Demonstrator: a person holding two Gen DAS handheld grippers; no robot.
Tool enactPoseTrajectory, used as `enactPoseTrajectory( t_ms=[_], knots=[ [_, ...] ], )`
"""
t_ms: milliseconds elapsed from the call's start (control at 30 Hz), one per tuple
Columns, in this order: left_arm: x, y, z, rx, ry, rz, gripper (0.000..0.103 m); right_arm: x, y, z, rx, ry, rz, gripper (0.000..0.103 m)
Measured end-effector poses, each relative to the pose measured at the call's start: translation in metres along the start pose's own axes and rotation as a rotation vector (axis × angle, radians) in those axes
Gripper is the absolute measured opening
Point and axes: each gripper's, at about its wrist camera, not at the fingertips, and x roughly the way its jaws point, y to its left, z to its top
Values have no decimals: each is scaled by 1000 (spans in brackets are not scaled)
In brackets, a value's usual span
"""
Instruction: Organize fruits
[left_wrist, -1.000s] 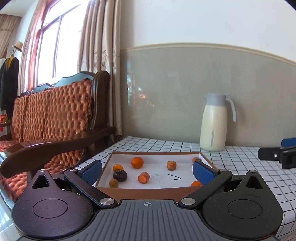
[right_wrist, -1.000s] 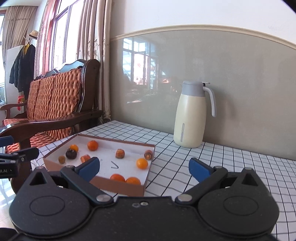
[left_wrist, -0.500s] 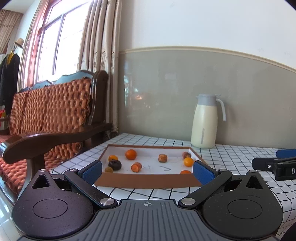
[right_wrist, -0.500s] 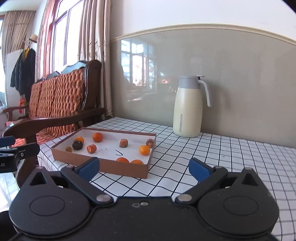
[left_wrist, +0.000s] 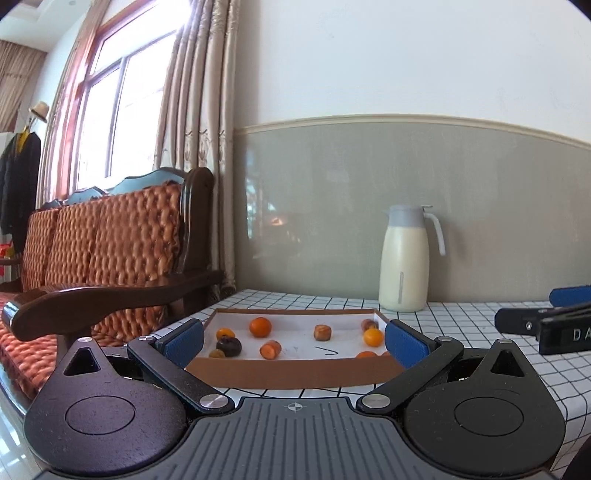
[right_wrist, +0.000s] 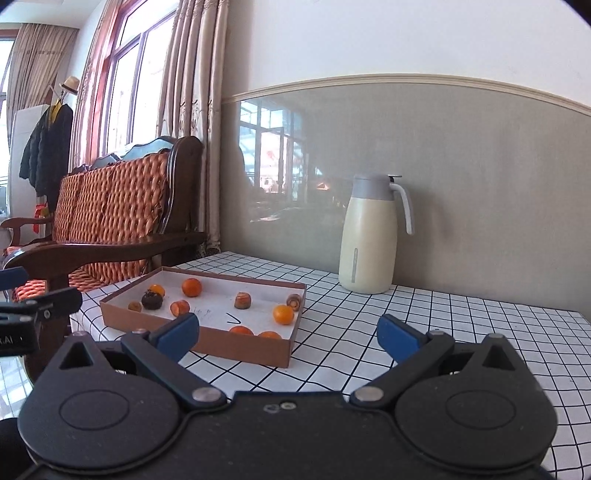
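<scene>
A shallow brown cardboard box (left_wrist: 295, 373) (right_wrist: 236, 343) with a white floor lies on the checked tablecloth. Several small fruits sit in it: orange ones (left_wrist: 260, 326) (right_wrist: 283, 314), a dark purple one (left_wrist: 228, 346) (right_wrist: 151, 300), brownish ones (left_wrist: 322, 332) (right_wrist: 242, 300). My left gripper (left_wrist: 294, 341) is open in front of the box's near wall, holding nothing. My right gripper (right_wrist: 288, 334) is open too, near the box's right front corner. In each wrist view the other gripper juts in from the side: the right one (left_wrist: 546, 325) and the left one (right_wrist: 33, 310).
A cream thermos jug (left_wrist: 404, 260) (right_wrist: 369, 236) with a grey lid stands by the grey wall behind the box. A wooden bench (left_wrist: 110, 258) with woven orange cushions is at the table's left edge. The checked table (right_wrist: 461, 325) stretches right of the box.
Both grippers drew back from the box and then came slightly closer again; both cameras now aim a bit higher. The fruits have not moved. Both grippers stayed open.
</scene>
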Motion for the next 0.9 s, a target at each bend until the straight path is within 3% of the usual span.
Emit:
enactPoseTrajectory(
  t_ms=[900],
  knots=[
    [-1, -2, -4, 14, -14, 18, 103, 1, -2, -1, 11, -2, 4, 97]
  ],
)
